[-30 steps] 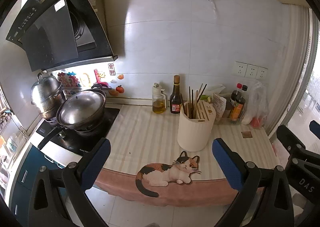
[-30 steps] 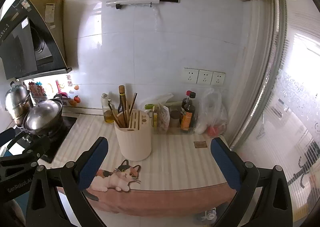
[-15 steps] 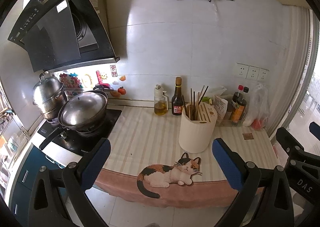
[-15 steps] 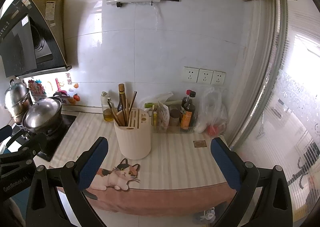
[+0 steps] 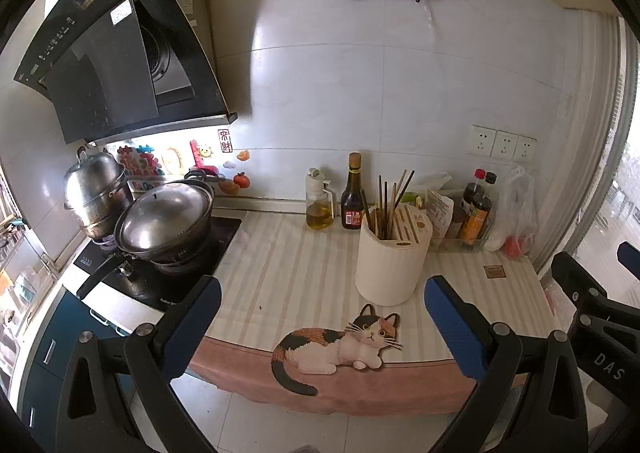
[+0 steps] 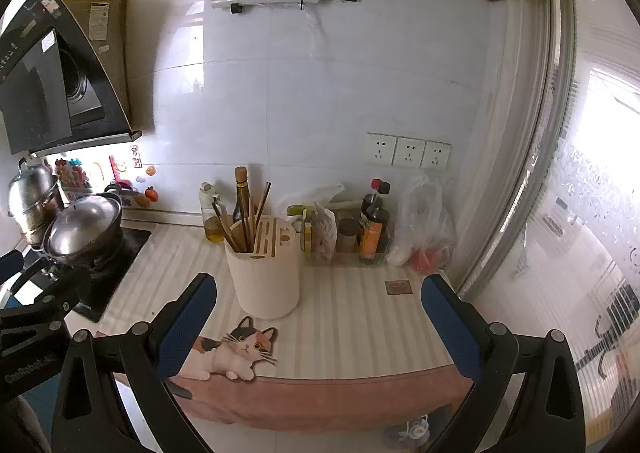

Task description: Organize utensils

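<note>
Wooden chopsticks (image 5: 390, 199) stand in our cream holder (image 5: 394, 259); both claws, left (image 5: 322, 327) and right (image 6: 320, 323), gape empty, so nothing loose shows.

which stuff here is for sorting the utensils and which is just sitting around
For the job:
- cream utensil holder
- chopsticks standing in it
- left gripper and right gripper, both open and empty

Just lying about:
- oil dispenser
- dark sauce bottle
- lidded wok
- steamer pot
- plastic bag
</note>
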`<act>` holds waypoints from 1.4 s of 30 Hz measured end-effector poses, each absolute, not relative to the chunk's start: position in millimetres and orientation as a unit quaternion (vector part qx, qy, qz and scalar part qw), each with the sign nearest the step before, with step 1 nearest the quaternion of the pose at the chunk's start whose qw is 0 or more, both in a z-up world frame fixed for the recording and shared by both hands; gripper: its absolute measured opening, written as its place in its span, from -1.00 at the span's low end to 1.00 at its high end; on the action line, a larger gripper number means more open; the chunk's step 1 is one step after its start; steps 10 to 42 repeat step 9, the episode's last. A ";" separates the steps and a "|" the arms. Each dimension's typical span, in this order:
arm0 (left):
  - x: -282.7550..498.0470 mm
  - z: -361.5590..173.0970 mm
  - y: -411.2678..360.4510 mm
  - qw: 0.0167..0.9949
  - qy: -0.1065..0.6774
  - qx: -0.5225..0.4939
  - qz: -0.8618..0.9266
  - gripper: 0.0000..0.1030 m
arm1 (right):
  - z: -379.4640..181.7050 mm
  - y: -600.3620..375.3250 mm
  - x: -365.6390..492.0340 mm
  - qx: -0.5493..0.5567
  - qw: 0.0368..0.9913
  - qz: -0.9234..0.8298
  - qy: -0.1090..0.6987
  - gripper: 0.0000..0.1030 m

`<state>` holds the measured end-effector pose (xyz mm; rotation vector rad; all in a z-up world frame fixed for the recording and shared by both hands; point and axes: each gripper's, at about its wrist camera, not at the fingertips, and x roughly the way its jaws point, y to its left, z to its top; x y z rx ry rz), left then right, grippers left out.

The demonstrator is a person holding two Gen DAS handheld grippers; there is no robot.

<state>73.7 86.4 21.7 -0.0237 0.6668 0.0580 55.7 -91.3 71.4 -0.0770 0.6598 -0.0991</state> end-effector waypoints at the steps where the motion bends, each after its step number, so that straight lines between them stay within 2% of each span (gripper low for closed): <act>1: 73.6 21.7 86.4 0.944 0.327 -0.012 0.029 1.00 | 70.8 -92.1 56.3 -0.038 0.944 -0.049 0.324 1.00; 42: 74.1 21.0 87.2 0.944 0.327 -0.013 0.026 1.00 | 70.7 -94.7 57.6 -0.040 0.944 -0.047 0.323 1.00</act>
